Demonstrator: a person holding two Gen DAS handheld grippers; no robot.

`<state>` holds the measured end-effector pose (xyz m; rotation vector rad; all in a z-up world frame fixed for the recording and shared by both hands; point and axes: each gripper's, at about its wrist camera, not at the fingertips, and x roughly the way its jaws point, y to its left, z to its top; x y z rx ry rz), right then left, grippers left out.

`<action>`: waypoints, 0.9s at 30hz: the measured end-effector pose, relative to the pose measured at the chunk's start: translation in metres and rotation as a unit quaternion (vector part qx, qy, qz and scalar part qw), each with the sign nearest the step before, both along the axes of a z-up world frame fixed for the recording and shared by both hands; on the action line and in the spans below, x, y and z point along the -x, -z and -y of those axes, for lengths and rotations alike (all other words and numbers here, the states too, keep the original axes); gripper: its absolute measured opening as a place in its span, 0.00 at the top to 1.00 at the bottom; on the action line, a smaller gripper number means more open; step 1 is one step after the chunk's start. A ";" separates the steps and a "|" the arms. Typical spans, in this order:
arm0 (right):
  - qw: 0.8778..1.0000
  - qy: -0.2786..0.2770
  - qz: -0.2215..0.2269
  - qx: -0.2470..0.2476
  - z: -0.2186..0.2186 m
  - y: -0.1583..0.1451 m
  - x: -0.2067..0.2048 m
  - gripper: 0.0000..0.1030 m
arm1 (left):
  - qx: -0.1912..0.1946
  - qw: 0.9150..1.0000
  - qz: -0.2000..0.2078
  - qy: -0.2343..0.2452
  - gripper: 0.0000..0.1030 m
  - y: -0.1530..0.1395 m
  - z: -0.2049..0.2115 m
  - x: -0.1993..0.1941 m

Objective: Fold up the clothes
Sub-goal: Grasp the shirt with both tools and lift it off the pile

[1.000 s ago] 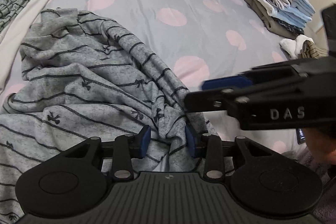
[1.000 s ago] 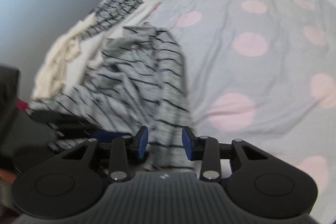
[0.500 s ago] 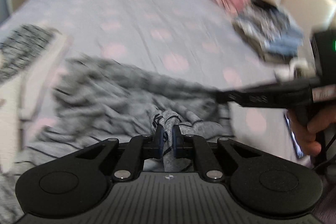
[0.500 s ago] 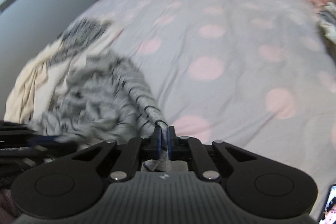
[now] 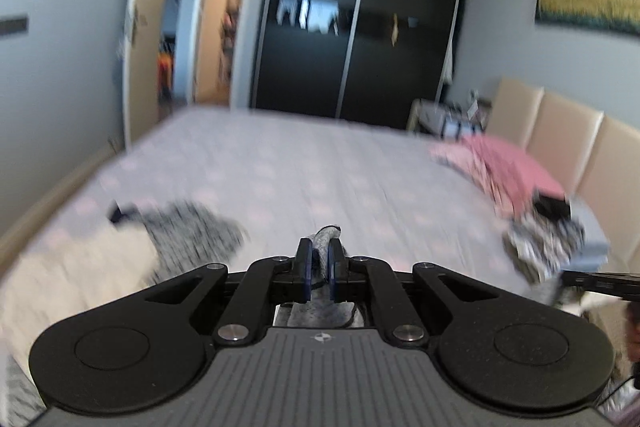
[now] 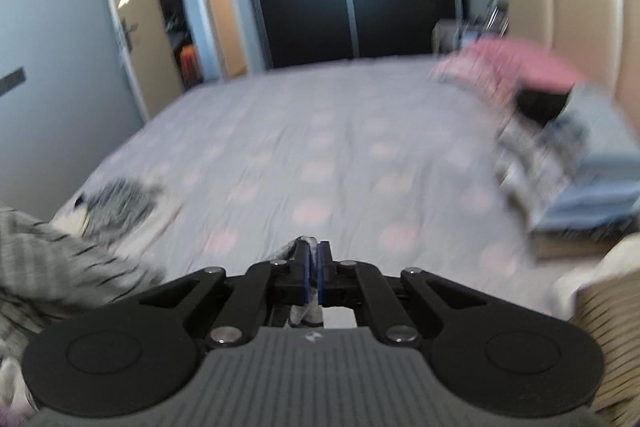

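The jaws of the left gripper [image 5: 319,263] and right gripper [image 6: 313,265] are each pinched shut on a fold of the grey striped top [image 5: 327,235], which is held above the bed's [image 6: 320,131] near edge. Folded clothes [image 6: 560,163] are stacked at the bed's right edge.

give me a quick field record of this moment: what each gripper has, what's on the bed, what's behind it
left gripper: shut on a fold of the grey striped knit garment
right gripper: shut on another fold of the same garment, which trails to the lower left
bed: lilac sheet with pink dots, middle bare
left side of bed: cream cloth with a dark-patterned piece on it
right side of bed: stack of folded clothes, pink pile beyond
background: black sliding wardrobe, open doorway at left
image quality: blurred
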<state>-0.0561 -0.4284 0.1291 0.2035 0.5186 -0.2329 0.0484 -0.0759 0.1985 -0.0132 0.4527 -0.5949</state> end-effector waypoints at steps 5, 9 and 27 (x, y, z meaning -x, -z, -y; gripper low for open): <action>0.995 0.044 0.062 0.058 0.026 -0.073 0.035 0.97 | 0.045 0.997 0.051 -0.024 0.95 -0.049 -0.027 0.010; 0.984 0.098 0.104 0.105 0.047 -0.122 0.066 0.97 | 0.071 0.993 0.078 -0.047 0.95 -0.073 -0.049 0.014; 0.976 0.140 -0.163 0.043 0.109 0.080 0.053 0.97 | -0.236 0.939 -0.244 -0.056 0.94 0.166 -0.026 -0.076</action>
